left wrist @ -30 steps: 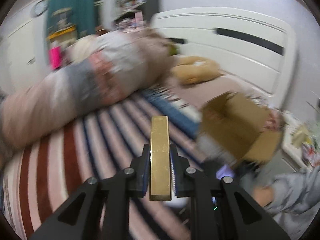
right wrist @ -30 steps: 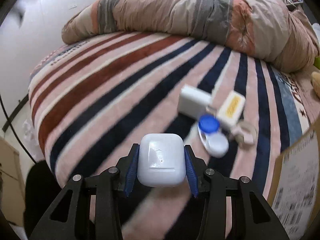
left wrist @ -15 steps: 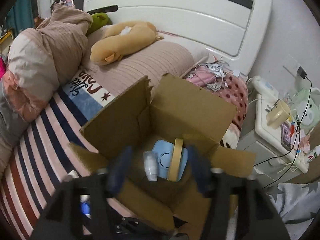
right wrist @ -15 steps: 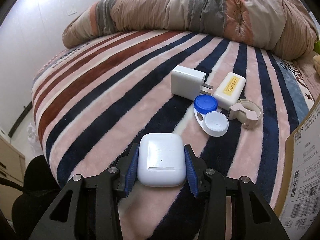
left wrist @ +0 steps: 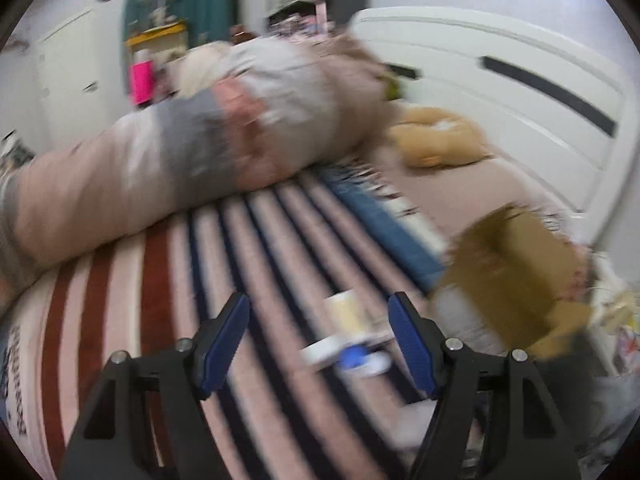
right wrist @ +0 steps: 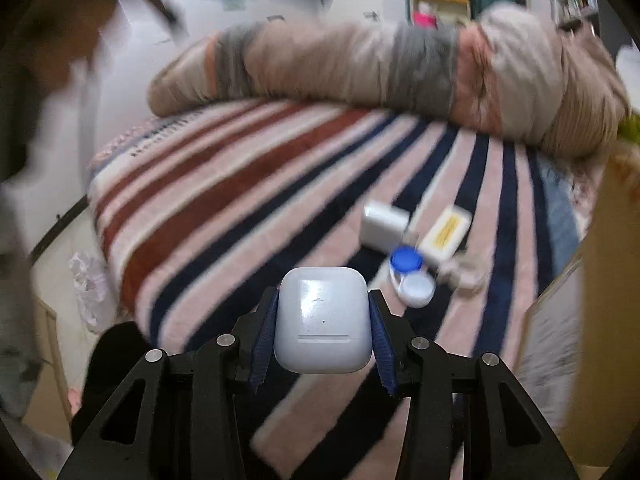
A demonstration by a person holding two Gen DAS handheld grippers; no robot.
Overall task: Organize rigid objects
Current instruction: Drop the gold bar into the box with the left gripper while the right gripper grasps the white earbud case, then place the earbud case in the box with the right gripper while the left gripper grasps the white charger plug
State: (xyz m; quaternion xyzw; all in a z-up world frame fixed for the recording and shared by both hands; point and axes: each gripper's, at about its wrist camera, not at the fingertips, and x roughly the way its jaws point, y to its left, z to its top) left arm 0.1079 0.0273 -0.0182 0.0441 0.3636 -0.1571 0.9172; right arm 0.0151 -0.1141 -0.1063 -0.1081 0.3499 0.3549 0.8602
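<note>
Low in the right wrist frame, the right gripper [right wrist: 322,322] pinches a white earbud case [right wrist: 322,320] between its blue pads, above the striped blanket [right wrist: 224,200]. Right of centre lie a white charger [right wrist: 384,224], a yellow-labelled box [right wrist: 446,236] and a contact lens case [right wrist: 410,276], close together. Along the right edge stands a cardboard box [right wrist: 600,280]. Low in the blurred left wrist frame, the left gripper [left wrist: 318,340] is spread, holding nothing.

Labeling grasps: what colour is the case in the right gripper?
White earbud case, clearest in the right wrist view.
</note>
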